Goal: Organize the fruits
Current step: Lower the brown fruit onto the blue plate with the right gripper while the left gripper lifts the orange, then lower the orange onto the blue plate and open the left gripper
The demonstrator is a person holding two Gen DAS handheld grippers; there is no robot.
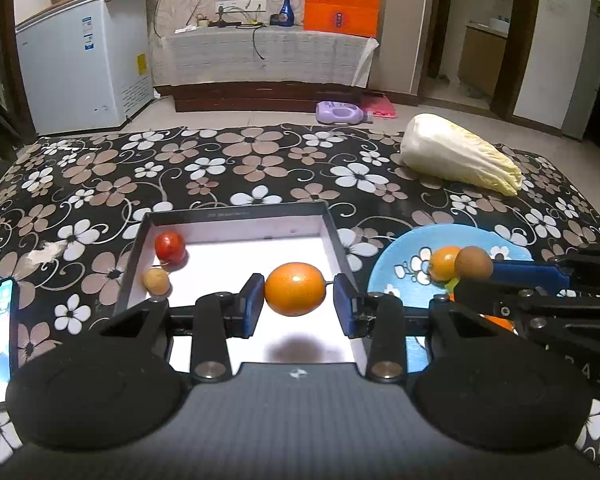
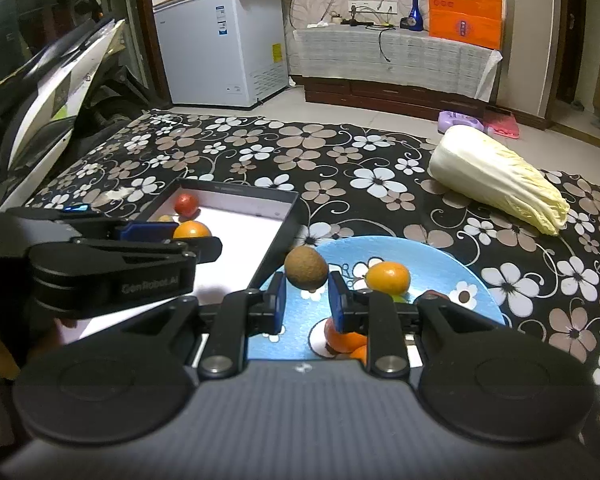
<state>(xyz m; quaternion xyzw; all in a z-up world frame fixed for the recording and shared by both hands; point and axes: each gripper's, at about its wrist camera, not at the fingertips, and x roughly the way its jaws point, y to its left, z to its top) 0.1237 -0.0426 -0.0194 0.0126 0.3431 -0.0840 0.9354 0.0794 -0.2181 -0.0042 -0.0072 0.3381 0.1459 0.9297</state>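
Both grippers are closed on fruit. Left gripper (image 1: pixel 295 295) pinches an orange (image 1: pixel 295 289) between its blue pads, holding it in the air above the white floor of a shallow black box (image 1: pixel 236 213), where the fruit's shadow falls beneath it. Inside the box, at the far left corner, sit a red fruit (image 1: pixel 170 246) and, just in front of it, a small tan fruit (image 1: pixel 156 281).

Right gripper (image 2: pixel 307 300) clamps a brown round fruit (image 2: pixel 306 268) at a narrow width and holds it above a blue flowered plate (image 2: pixel 432 256), which lies just to the right of the box. On the plate rests a small orange fruit (image 2: pixel 388 278) close beside the gripper's right finger, and more orange fruit (image 2: pixel 342 338) shows low behind the fingers.

Box and plate sit on a black floral cloth (image 1: pixel 260 160). A napa cabbage (image 1: pixel 460 156) lies on the cloth well apart, toward the far right.
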